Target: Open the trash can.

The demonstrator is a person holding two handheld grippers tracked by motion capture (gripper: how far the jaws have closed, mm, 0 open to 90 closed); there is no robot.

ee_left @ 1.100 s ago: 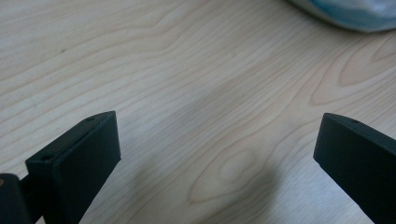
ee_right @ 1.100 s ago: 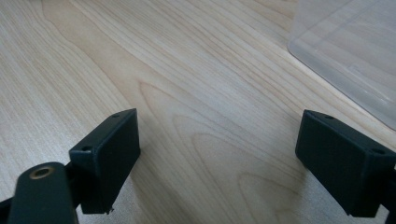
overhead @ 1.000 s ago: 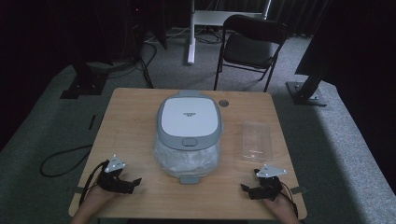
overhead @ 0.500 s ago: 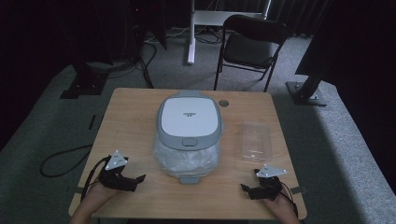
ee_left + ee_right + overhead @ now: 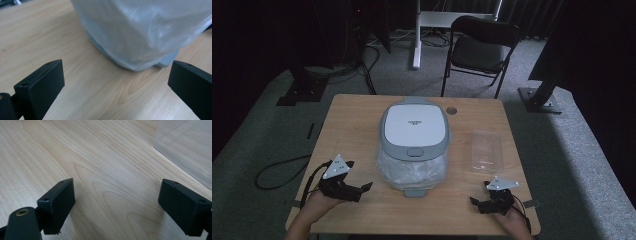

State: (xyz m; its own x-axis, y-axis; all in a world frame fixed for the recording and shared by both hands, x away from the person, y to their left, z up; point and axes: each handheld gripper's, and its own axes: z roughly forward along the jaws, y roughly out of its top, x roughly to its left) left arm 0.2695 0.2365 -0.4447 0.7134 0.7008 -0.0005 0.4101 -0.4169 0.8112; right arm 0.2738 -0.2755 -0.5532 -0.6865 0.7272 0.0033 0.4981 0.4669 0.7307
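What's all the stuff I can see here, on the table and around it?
Wooden table: one, light wood, centre of the high view.
Appliance with lid: one, grey and white, mid-table.
Plastic bag: one, clear, around the appliance's near end.
Plastic tray: one, clear, right of the appliance.
Folding chair: one, black, behind the table.
Floor cable: one, black, left of the table.
Left gripper: one, black, near-left table edge, open.
Right gripper: one, black, near-right table edge, open.

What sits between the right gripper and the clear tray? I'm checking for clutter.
Nothing: bare wooden table runs from the open right gripper to the clear tray, as the right gripper view shows.
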